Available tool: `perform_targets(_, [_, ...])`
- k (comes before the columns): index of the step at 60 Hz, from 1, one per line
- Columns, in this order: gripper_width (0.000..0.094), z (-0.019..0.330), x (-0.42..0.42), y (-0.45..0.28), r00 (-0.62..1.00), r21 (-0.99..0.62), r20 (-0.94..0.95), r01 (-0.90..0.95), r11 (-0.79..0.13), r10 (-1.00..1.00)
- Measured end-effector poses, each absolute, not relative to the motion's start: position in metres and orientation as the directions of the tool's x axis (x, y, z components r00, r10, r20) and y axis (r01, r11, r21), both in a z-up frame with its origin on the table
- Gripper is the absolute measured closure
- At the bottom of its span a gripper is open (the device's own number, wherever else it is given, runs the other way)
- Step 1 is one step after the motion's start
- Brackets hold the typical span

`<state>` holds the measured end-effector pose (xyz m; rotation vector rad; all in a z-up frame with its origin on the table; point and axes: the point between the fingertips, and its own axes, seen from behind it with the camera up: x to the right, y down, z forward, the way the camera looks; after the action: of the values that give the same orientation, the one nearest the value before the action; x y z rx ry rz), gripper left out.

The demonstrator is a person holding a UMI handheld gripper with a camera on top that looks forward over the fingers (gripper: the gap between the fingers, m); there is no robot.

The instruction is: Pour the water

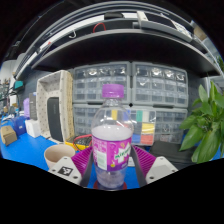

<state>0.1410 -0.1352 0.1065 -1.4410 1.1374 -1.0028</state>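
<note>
Clenched on a clear water bottle (112,140) with a purple cap and pink label: claw (111,163), pink pads (82,158) pressing the label from both sides. Held upright between the fingers, cap apparently on, well filled with water; whether lifted or resting on the blue tabletop (25,152) impossible to tell. Judged as the carrying step, ahead of any tilt: no pouring underway. Just left of the fingers, low down, a pale cup (58,153), the likely receiver. Next move probably calls for bringing the bottle mouth over that cup, dealing with the cap first if truly closed, then tipping slowly to avoid a gush. Beyond, clear storage drawers (130,88) on shelving, a white cabinet-like box (53,104) to the left, small boxes (10,133) on the tabletop, a leafy green plant (205,122) to the right.
</note>
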Motion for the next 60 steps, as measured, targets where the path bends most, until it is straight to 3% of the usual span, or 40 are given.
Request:
perform_targets(1, [0.0154, 0.106, 0.139, -0.136, 0.207, -0.988, 0.020, -0.148, -0.052, -0.978])
perform_targets(8, [0.0100, 0.106, 0.119, -0.144, 0.187, -0.987, -0.019, -0.158, -0.011, -0.982])
perform_targets(19, [0.0073, 0.101, 0.059, -0.160, 0.126, -0.976, -0.059, -0.216, 0.031, -0.990])
perform_targets(34, [0.0074, 0.102, -0.026, -0.144, 0.086, -0.961, -0.075, -0.272, 0.049, -0.993])
perform_targets(60, [0.0075, 0.137, -0.083, -0.114, 0.136, -0.968, -0.065, -0.248, 0.029, -0.989])
